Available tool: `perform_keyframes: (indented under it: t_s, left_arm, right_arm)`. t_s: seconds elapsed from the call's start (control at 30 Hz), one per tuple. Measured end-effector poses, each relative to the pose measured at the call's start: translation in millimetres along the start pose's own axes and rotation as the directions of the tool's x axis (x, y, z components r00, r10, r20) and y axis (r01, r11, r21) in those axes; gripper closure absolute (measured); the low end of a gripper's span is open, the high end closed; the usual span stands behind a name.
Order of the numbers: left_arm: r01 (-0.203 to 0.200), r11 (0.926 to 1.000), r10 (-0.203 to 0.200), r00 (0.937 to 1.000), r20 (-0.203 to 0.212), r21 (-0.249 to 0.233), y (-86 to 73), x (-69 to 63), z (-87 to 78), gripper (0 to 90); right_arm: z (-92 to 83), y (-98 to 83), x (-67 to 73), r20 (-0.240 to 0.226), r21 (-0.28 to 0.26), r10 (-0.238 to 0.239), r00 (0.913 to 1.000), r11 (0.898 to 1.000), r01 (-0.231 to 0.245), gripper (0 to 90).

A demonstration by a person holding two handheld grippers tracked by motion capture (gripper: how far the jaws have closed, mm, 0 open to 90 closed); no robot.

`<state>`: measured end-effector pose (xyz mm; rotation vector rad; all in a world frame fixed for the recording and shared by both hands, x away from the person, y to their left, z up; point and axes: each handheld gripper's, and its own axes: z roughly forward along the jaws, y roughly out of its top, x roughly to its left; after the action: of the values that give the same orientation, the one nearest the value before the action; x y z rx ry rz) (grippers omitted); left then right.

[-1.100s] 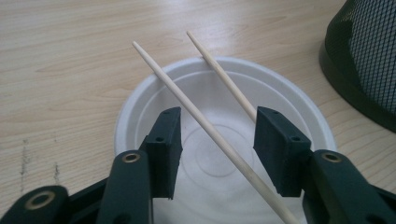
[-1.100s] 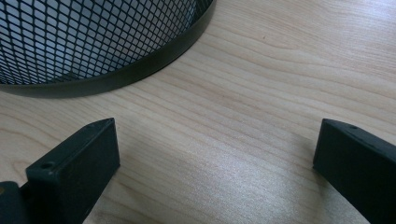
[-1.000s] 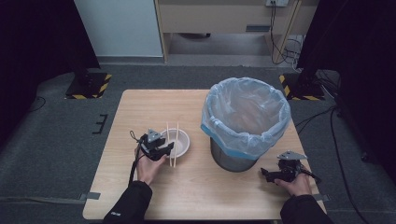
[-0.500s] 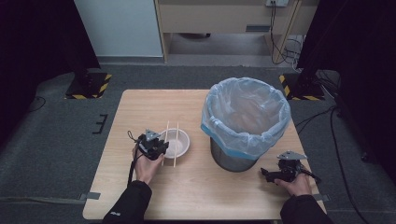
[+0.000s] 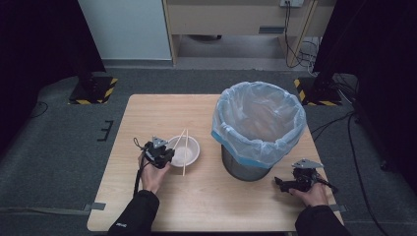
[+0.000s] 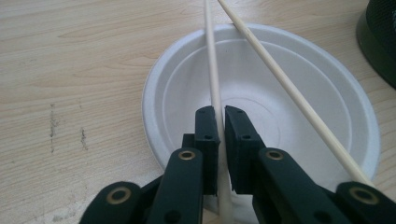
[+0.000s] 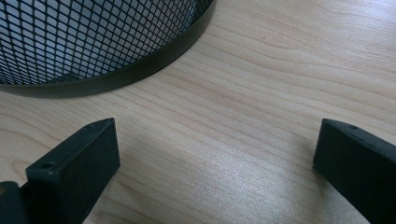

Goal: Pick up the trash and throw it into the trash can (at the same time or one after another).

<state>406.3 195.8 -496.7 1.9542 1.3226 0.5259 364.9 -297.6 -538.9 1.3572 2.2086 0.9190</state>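
Observation:
A white paper bowl point(image 5: 189, 153) sits on the wooden table point(image 5: 162, 113), with two wooden chopsticks point(image 5: 183, 147) lying across it. In the left gripper view, my left gripper point(image 6: 221, 114) is shut on the left chopstick point(image 6: 210, 56) above the bowl point(image 6: 173, 88); its jaws have just been closing on it. The second chopstick point(image 6: 280, 77) lies free to the right. From the high view, the left gripper point(image 5: 164, 155) is at the bowl's left rim. My right gripper point(image 5: 281, 183) rests low on the table, its jaws point(image 7: 215, 154) open over bare wood.
A black mesh bin point(image 5: 258, 123) lined with a pale blue bag stands right of the bowl, its base point(image 7: 93, 37) just ahead of the right gripper. The far left part of the table is bare wood. Dark floor surrounds the table.
The left gripper's jaws have drawn together at the bowl's rim. Both hands stay where they were, and the bowl and bin have not shifted.

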Motion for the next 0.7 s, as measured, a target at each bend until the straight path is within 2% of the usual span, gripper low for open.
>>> perform_keyframes:
  t_s: [0.33, 0.7]
  left_arm:
    - [0.002, 1.0, -0.002, 1.0, -0.004, -0.002, 0.4, 0.6, -1.8, 85.2]
    - [0.013, 0.9974, -0.012, 0.9999, 0.012, -0.071, 9.4, -0.3, -18.4, 85.2]
  right_arm:
    - [0.0, 0.0, 0.0, 0.0, 0.0, 0.0, 1.0, 1.0, 0.0, 0.7]
    - [0.0, 0.0, 0.0, 0.0, 0.0, -0.001, 1.0, 1.0, 0.001, 0.7]
